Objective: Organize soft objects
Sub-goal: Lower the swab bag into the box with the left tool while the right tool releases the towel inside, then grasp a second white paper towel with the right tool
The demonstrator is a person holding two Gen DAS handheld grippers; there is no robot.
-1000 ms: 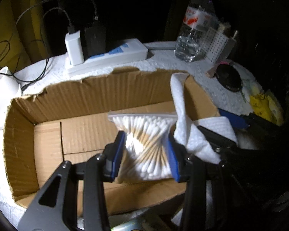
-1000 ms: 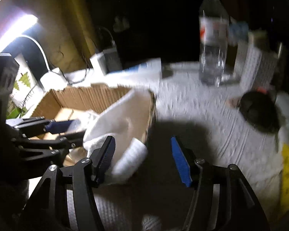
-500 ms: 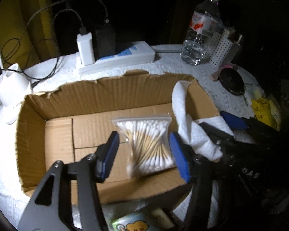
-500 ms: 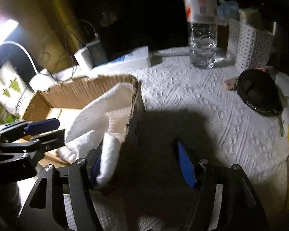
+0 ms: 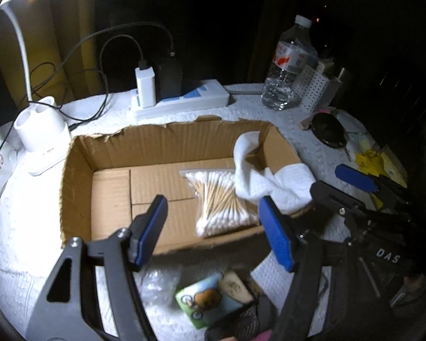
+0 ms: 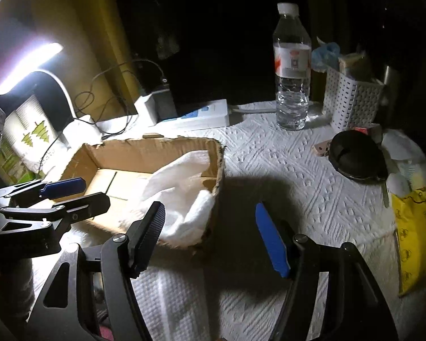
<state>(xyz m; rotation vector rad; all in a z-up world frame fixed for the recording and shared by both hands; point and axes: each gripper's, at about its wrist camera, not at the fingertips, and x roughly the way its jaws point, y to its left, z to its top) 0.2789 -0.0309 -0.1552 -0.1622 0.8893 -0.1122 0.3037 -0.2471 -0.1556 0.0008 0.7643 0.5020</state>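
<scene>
Step in hand: both soft items released; the torn brown cardboard box [image 5: 79, 187] holds them.
Left tool [image 5: 213, 230]: jaws opening, nothing between them; the clear bag of cotton swabs [image 5: 218, 199] lies on the box floor just ahead.
Right tool [image 6: 210, 236]: jaws apart, empty; the white cloth [image 6: 181, 196] drapes over the box corner just ahead, to its left.
Next move, likely: fetch another soft item, perhaps the green cartoon-printed tissue pack [image 5: 204, 301] on the bench under the left tool.

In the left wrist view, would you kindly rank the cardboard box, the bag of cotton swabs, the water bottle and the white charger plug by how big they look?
1. cardboard box
2. bag of cotton swabs
3. water bottle, though it stands farther back, so this rank is unsure
4. white charger plug
</scene>
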